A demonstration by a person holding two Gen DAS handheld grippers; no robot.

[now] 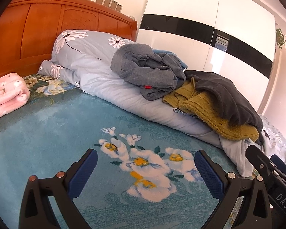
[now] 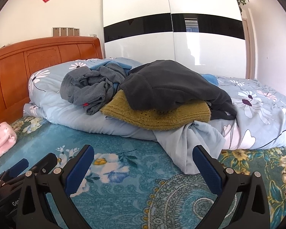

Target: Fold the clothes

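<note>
Grey garments (image 2: 162,87) heaped on folded duvet (image 2: 70,114).

Both cameras sit low over the bed cover (image 1: 53,126), each looking forward between its own two blue-padded fingers. The left wrist view faces the headboard (image 1: 47,28) and wardrobe (image 1: 209,28), with the pile of clothes (image 1: 190,87) ahead and to the right. The right wrist view faces the same pile (image 2: 152,95) straight ahead, nearer. Each view catches the other gripper at its lower edge.
</note>
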